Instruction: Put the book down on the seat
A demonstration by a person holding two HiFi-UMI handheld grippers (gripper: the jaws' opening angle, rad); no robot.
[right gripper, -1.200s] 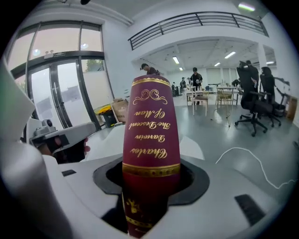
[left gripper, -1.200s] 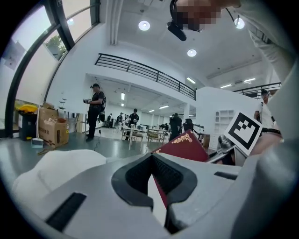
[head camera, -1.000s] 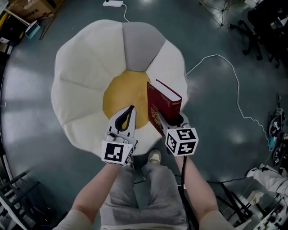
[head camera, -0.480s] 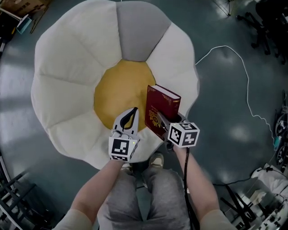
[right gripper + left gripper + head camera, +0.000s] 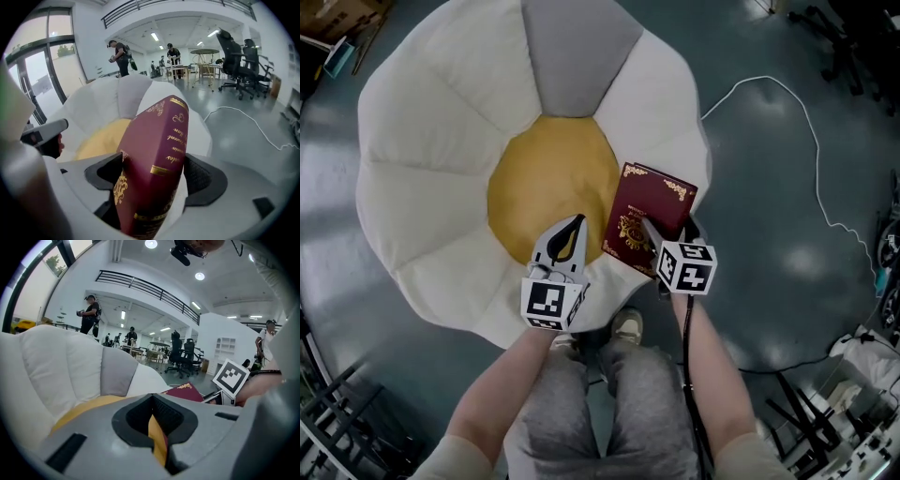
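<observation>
With the right gripper [image 5: 653, 234] opening its jaws around the red book [image 5: 645, 199], which lies tipped on the seat's [image 5: 441, 141] lower-right white petal, I would draw it straight back without snagging the cover, while the left gripper [image 5: 572, 230], closed and empty, hovers clear.

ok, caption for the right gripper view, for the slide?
Right gripper opening its jaws, maroon book tilted between them over the seat.
</observation>
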